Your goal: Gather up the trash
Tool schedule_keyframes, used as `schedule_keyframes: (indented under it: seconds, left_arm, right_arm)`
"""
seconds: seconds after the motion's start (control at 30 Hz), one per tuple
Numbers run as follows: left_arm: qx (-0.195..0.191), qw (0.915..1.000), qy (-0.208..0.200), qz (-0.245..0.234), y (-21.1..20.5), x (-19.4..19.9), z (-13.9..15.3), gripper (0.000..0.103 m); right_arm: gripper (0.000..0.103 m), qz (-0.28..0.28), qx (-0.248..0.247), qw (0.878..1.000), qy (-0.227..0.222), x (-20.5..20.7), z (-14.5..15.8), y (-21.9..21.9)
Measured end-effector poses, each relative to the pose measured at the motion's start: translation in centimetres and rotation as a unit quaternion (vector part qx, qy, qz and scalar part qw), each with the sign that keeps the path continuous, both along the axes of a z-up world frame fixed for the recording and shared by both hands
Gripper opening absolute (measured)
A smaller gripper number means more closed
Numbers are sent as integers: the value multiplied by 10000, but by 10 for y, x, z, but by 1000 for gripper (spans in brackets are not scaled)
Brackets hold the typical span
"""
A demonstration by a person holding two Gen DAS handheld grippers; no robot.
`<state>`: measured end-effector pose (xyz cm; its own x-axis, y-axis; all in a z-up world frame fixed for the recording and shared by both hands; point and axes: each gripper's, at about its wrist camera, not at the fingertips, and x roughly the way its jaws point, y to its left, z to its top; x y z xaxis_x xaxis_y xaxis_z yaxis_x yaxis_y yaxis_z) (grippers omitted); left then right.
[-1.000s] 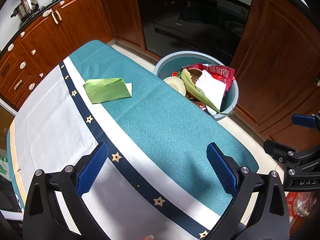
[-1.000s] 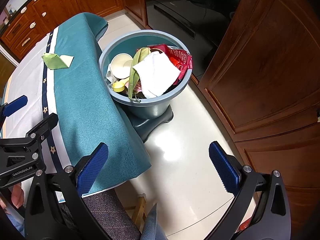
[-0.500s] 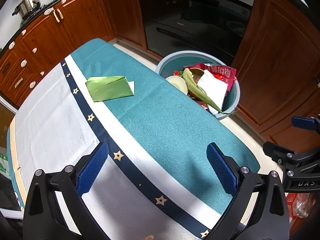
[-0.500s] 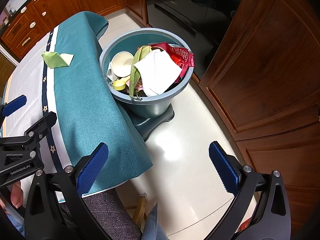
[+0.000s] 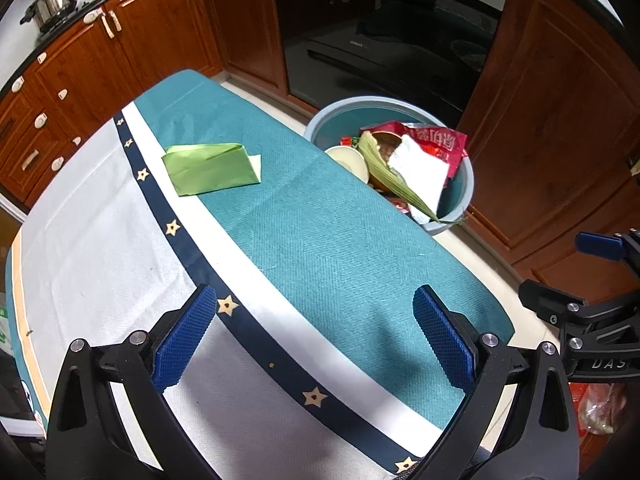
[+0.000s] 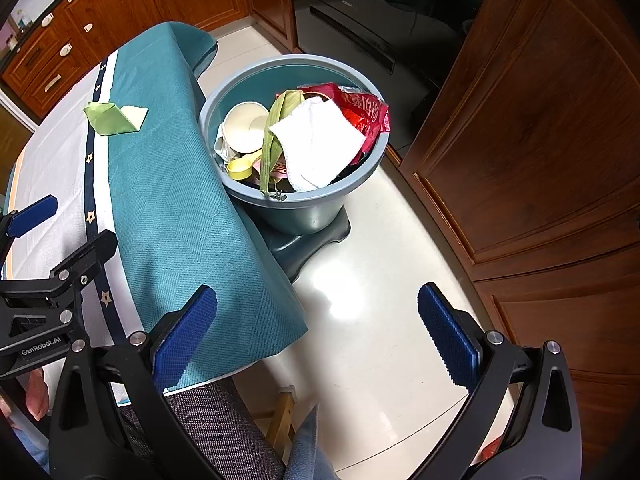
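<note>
On the table, left wrist view: the left gripper (image 5: pixel 316 336) hangs over the near part of the cloth (image 5: pixel 320 240), jaws spread wide, nothing between them. One piece of trash is left on the cloth: a folded green paper (image 5: pixel 210 168), lying flat at the far left across the navy star stripe and the teal band, well apart from the gripper. The bin (image 5: pixel 466 184) stands on the floor past the table's right edge, heaped with a red wrapper (image 5: pixel 436 138), a white napkin (image 5: pixel 420 172), a long green leaf (image 5: pixel 384 168) and a cup (image 5: pixel 350 158). Over the last second the paper has slid slightly toward the near side of the frame and the stripe has shifted under the pads, so the gripper has crept forward a little; judged from that, the approach to the paper is only starting. The right gripper (image 5: pixel 600 276) shows only partly at the right edge.

Right wrist view: the right gripper (image 6: pixel 316 336) hovers over the floor beside the table corner, jaws wide apart, holding nothing. The bin (image 6: pixel 248 84) has moved a touch nearer in frame; little else changed. The green paper (image 6: pixel 114 118) sits at far left. Items under the napkin (image 6: pixel 320 144) are hidden; the wrapper's print is unreadable. A fingertip shows at the lower left edge, mostly cut off.
</note>
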<state>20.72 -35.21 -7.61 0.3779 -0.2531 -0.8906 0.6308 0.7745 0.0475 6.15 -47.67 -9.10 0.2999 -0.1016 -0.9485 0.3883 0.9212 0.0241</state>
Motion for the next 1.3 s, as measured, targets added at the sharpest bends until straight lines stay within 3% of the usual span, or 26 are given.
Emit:
schedule_keyframes:
  seconds: [0.67, 1.3]
  left_arm:
    - [125, 9996, -223, -91, -2, -4, 9, 99]
    - [104, 9999, 11, 45, 6, 2, 6, 99]
  right_arm:
    - [97, 12, -65, 10000, 10, 0, 4, 3]
    - [97, -6, -208, 9998, 39, -2, 10, 6]
